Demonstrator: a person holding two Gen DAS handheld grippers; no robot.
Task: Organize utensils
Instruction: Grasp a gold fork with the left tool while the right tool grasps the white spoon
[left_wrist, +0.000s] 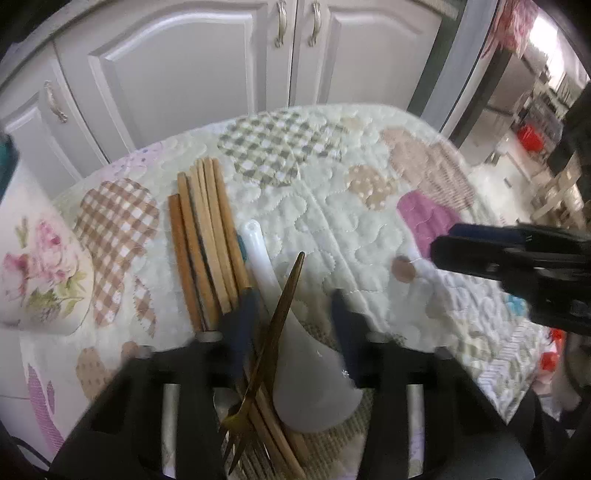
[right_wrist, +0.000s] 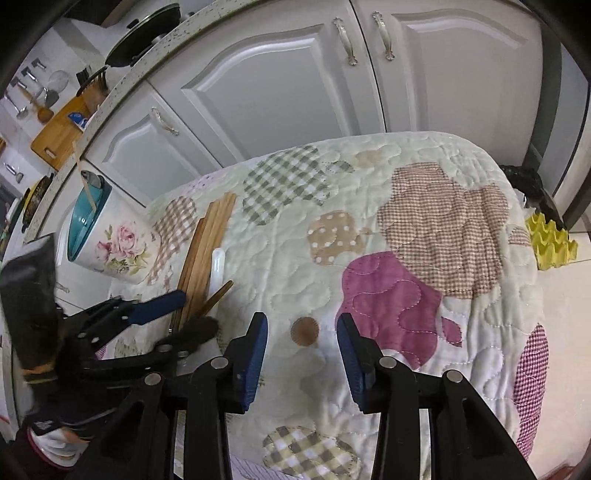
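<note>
My left gripper (left_wrist: 295, 314) points down at a pile of utensils on the quilted table (left_wrist: 369, 236). A gold fork (left_wrist: 290, 291) and a white plastic spatula (left_wrist: 306, 380) lie between its blue pads, with a sliver of space beside each pad. A bundle of wooden chopsticks (left_wrist: 207, 236) lies just left of the left pad. The right wrist view shows the same left gripper (right_wrist: 195, 312), blurred, over the chopsticks (right_wrist: 207, 236), the spatula (right_wrist: 217, 266) and the fork (right_wrist: 221, 291). My right gripper (right_wrist: 301, 332) hangs open and empty over bare quilt; it also shows in the left wrist view (left_wrist: 443, 240).
A floral cup (right_wrist: 118, 243) with a teal inside holds a wooden stick, left of the chopsticks; the same cup (left_wrist: 44, 277) shows in the left wrist view. White cabinet doors (right_wrist: 277, 92) stand behind the table. A yellow egg tray (right_wrist: 550, 243) lies on the floor to the right.
</note>
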